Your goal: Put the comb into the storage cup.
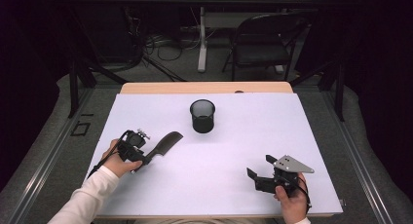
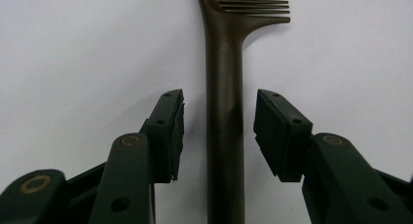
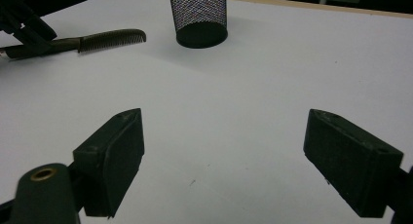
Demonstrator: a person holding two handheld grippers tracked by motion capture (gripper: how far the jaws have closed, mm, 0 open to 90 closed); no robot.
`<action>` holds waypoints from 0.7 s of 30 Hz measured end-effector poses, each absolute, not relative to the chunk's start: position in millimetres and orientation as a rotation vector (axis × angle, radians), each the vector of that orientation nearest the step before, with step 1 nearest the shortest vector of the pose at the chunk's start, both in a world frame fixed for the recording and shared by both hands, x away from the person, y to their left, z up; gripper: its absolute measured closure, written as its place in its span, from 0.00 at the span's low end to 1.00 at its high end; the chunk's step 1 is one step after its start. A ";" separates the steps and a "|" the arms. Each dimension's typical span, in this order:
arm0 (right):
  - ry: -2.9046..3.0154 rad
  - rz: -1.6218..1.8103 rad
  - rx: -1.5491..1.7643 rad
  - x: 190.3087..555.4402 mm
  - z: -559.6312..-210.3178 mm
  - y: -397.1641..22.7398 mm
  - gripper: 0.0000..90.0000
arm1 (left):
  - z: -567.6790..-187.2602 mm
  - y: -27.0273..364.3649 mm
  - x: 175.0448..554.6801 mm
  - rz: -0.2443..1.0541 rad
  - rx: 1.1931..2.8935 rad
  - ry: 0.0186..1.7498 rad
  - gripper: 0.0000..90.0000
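Left of the mesh cup and a little nearer you, the comb lies flat on the white table, teeth end toward the cup. Your left gripper straddles its handle with jaws narrowly parted, a small gap on each side. Centre the handle between the pads, then close squarely before lifting. Your right gripper, right of the cup and nearer you, sits wide apart and empty.
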State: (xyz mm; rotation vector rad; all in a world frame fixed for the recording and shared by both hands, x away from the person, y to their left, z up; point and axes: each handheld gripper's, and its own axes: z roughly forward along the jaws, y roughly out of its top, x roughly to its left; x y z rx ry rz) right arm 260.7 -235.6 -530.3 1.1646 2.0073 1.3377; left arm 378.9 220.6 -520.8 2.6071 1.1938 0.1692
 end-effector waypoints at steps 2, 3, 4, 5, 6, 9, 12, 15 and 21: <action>2.008 1.337 1.167 260.7 -530.3 -235.5 0.16 | -521.6 219.7 378.8 0.171 2.611 1.193 0.62; 2.008 1.338 1.166 260.6 -530.3 -235.4 0.16 | -521.7 219.4 378.7 0.166 2.614 1.193 0.63; 2.008 1.337 1.162 260.7 -530.4 -235.6 0.16 | -522.1 218.7 378.5 0.166 2.616 1.196 0.63; 2.008 1.337 1.161 260.7 -530.4 -235.6 0.16 | -522.1 218.5 378.7 0.167 2.624 1.193 0.64; 2.009 1.336 1.164 260.6 -530.4 -235.6 0.16 | -522.4 218.3 378.8 0.168 2.629 1.191 0.65; 2.010 1.336 1.165 260.6 -530.5 -235.5 0.16 | -523.3 217.3 378.8 0.164 2.633 1.190 0.68; 2.011 1.334 1.164 260.5 -530.3 -235.4 0.16 | -523.9 216.1 378.5 0.164 2.636 1.190 0.69; 2.015 1.329 1.164 260.6 -530.4 -235.6 0.16 | -524.2 215.5 378.7 0.162 2.644 1.186 0.71; 2.016 1.330 1.164 260.6 -530.4 -235.7 0.16 | -525.5 215.0 378.4 0.159 2.649 1.189 0.75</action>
